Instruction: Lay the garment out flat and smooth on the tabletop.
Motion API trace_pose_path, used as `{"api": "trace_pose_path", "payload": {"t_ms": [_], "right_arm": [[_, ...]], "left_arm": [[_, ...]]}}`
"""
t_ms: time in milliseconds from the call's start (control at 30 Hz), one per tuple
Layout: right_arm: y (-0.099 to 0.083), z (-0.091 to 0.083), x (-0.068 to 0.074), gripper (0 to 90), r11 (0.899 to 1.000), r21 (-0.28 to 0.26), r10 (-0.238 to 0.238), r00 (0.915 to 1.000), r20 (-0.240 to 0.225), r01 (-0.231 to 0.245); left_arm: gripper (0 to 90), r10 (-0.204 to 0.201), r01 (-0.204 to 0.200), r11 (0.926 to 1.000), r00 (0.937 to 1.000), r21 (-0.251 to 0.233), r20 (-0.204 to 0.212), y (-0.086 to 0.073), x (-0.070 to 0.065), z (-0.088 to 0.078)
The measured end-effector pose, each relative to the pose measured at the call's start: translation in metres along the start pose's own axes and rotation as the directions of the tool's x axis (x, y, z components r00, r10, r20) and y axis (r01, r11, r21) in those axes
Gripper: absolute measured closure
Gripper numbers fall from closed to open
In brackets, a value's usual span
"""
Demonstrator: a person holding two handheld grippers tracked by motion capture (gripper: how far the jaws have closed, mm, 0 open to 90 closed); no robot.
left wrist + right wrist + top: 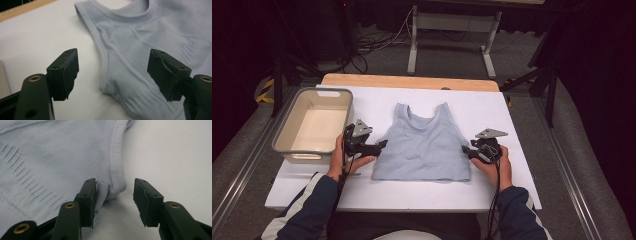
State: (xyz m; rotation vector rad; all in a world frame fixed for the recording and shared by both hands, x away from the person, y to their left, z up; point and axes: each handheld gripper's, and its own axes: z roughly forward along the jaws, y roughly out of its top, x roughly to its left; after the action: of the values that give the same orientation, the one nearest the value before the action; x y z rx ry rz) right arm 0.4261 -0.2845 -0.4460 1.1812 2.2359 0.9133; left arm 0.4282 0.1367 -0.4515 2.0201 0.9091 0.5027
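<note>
Both tongs stand released: the left tongs gape over the pale blue tank top's armhole edge, the right tongs straddle its opposite side seam without pinching. The top lies flat mid-surface, a grey bin beside it.

A lab: white table among black curtains, floor cables and a tripod.
</note>
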Motion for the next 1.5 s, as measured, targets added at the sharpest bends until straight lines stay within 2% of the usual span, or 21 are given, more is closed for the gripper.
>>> {"api": "trace_pose_path", "payload": {"t_ms": [133,200,267,300,333,367,467,567,633,667,733,800,867,967,1067,1133,1200,1267,1367,1467,1500], "right_arm": [[-0.005,0.008,-0.001,57.7,0.999,0.037,0.001,1.0000,-0.002,-0.001],[-0.006,0.010,-0.004,57.9,0.999,0.030,0.023,0.9996,-0.017,-0.023],[-0.006,0.009,-0.004,58.0,0.999,0.034,0.020,0.9997,-0.012,-0.019],[-0.006,0.009,-0.005,58.0,0.999,0.036,0.030,0.9994,-0.016,-0.029],[-0.006,0.009,-0.006,57.9,0.999,0.040,0.034,0.9993,-0.018,-0.034],[-0.005,0.009,-0.007,57.9,0.998,0.044,0.039,0.9991,-0.019,-0.038],[-0.006,0.008,-0.010,57.8,0.997,0.047,0.061,0.9980,-0.018,-0.060],[-0.005,0.006,-0.009,57.9,0.998,0.042,0.049,0.9987,-0.010,-0.049],[-0.004,0.002,-0.006,59.2,0.999,0.015,0.029,0.9995,-0.009,-0.029],[-0.002,-0.001,-0.004,60.3,1.000,-0.016,0.011,0.9997,-0.024,-0.012],[0.000,-0.006,-0.002,62.8,0.998,-0.062,-0.005,0.9993,-0.036,0.003],[0.002,-0.007,0.000,64.1,0.995,-0.099,-0.006,0.9987,-0.051,0.001],[0.002,-0.005,-0.001,62.9,0.994,-0.113,0.005,0.9980,-0.063,-0.012],[0.001,0.005,-0.005,58.3,0.995,-0.087,0.037,0.9971,-0.066,-0.042],[-0.003,0.013,-0.011,54.7,0.996,-0.038,0.079,0.9934,-0.083,-0.083],[-0.004,0.016,-0.013,56.8,0.995,-0.025,0.099,0.9901,-0.100,-0.102],[-0.004,0.017,-0.012,63.9,0.995,-0.009,0.093,0.9905,-0.101,-0.095],[-0.003,0.017,-0.011,70.9,0.997,0.000,0.080,0.9911,-0.106,-0.081],[-0.001,0.015,-0.008,75.8,0.998,-0.007,0.063,0.9922,-0.107,-0.065],[0.001,0.012,-0.005,76.7,0.998,-0.028,0.060,0.9932,-0.100,-0.063],[0.001,0.012,-0.005,76.7,0.998,-0.033,0.058,0.9933,-0.100,-0.062]], "left_arm": [[26.3,0.009,-0.009,0.9993,0.9997,0.037,0.021,-0.005,0.001,0.006],[25.8,0.018,-0.020,0.9981,0.9993,0.058,0.032,-0.007,0.001,0.010],[25.2,0.015,-0.018,0.9966,0.9990,0.080,0.043,-0.009,0.001,0.014],[24.6,0.020,-0.024,0.9948,0.9991,0.099,0.037,-0.009,0.000,0.016],[24.5,0.038,-0.038,0.9918,0.9993,0.122,0.005,-0.010,-0.001,0.018],[24.1,0.041,-0.039,0.9907,0.9991,0.131,-0.009,-0.010,-0.001,0.020],[23.9,0.031,-0.033,0.9903,0.9993,0.135,0.019,-0.012,-0.002,0.024],[23.8,0.032,-0.036,0.9883,0.9991,0.148,0.027,-0.013,-0.002,0.027],[24.3,0.017,-0.023,0.9877,0.9990,0.154,0.041,-0.014,-0.001,0.029],[24.6,0.015,-0.021,0.9872,0.9989,0.158,0.044,-0.015,0.000,0.030],[25.8,-0.018,0.007,0.9871,0.9975,0.160,0.069,-0.016,0.002,0.032],[26.6,-0.042,0.028,0.9866,0.9952,0.161,0.088,-0.017,0.006,0.033],[27.4,-0.041,0.026,0.9869,0.9949,0.159,0.092,-0.017,0.006,0.033],[34.4,-0.037,0.019,0.9882,0.9930,0.152,0.112,-0.015,0.005,0.034],[51.3,-0.038,0.018,0.9889,0.9908,0.147,0.130,-0.014,0.004,0.033],[67.3,-0.045,0.024,0.9892,0.9887,0.145,0.143,-0.013,0.005,0.034],[75.7,-0.043,0.021,0.9877,0.9891,0.155,0.141,-0.011,0.003,0.034],[78.7,-0.032,0.015,0.9873,0.9934,0.158,0.110,-0.010,0.000,0.033],[79.3,0.009,-0.021,0.9881,0.9972,0.152,0.075,-0.006,-0.003,0.029],[79.5,0.006,-0.013,0.9934,0.9978,0.114,0.066,0.001,-0.001,0.017],[79.5,0.000,-0.005,0.9961,0.9986,0.088,0.052,0.004,0.000,0.010]]}}
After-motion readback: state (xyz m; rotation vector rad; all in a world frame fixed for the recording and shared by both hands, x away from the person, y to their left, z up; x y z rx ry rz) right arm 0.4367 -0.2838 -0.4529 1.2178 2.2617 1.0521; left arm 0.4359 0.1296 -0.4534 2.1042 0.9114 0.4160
